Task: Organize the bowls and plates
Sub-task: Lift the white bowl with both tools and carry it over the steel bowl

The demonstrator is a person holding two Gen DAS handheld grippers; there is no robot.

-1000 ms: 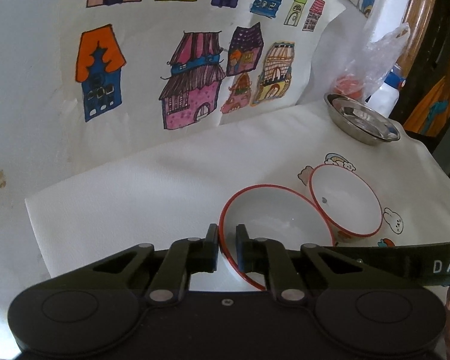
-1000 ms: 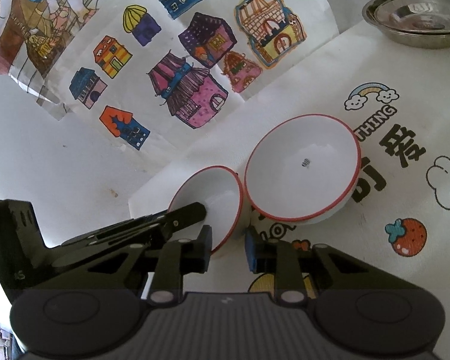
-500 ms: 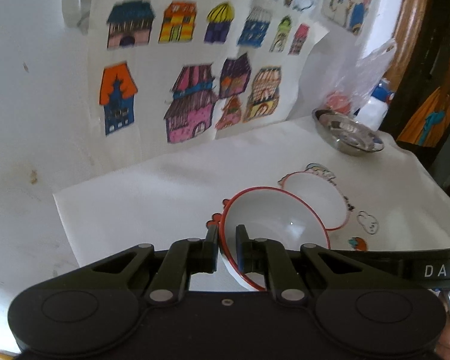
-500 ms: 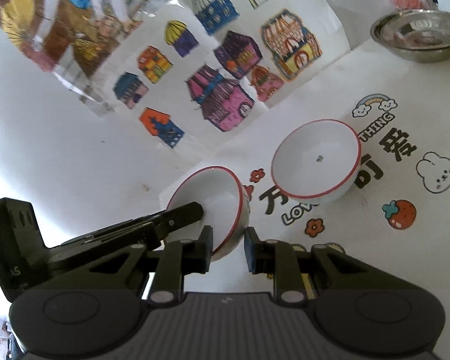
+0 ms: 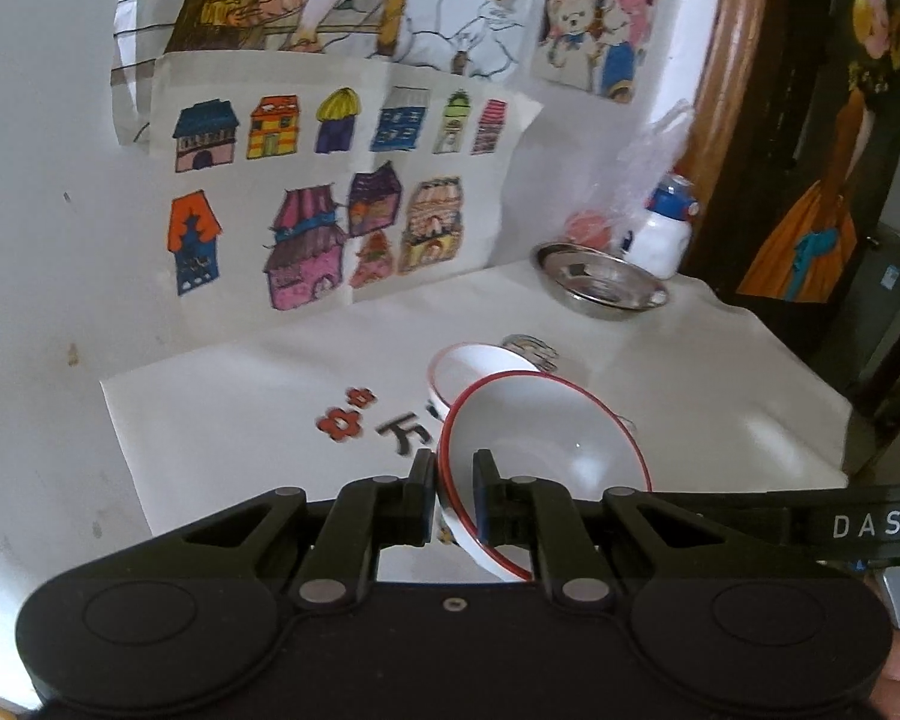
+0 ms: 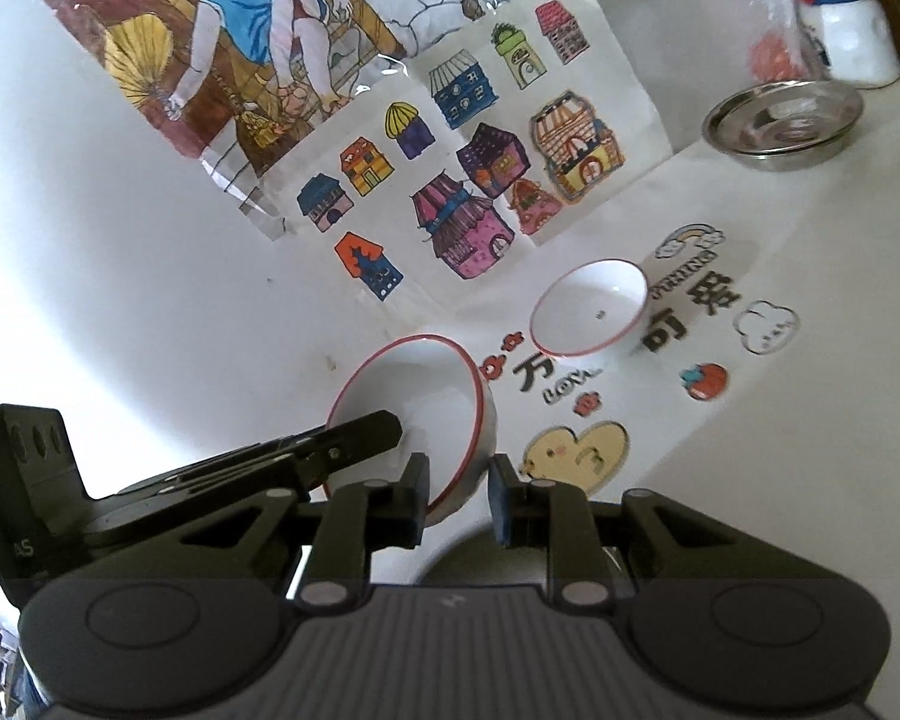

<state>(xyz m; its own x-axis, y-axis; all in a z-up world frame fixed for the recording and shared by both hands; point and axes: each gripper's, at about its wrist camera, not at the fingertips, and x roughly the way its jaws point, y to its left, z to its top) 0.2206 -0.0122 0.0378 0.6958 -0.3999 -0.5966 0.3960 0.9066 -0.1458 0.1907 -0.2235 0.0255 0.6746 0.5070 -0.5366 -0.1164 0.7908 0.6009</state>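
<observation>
The left gripper (image 5: 455,492) pinches the rim of a tilted red-rimmed white bowl (image 5: 546,450), lifted off the worktop (image 5: 720,396). The right gripper (image 6: 457,501) has its fingers spread, holding nothing. Beyond, a second red-rimmed bowl (image 6: 591,315) sits on the printed mat. Farthest back, a steel dish (image 6: 783,117) rests near a white bottle (image 6: 852,42).

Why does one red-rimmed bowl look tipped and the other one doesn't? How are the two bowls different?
The held bowl is up off the cloth and tilted on its side, its rim pinched by the left gripper. The other bowl sits upright on the printed cloth, with nothing touching it. The held bowl looks bigger, but it is nearer the cameras, so true size is unclear. Both are white inside with a thin red rim.
</observation>
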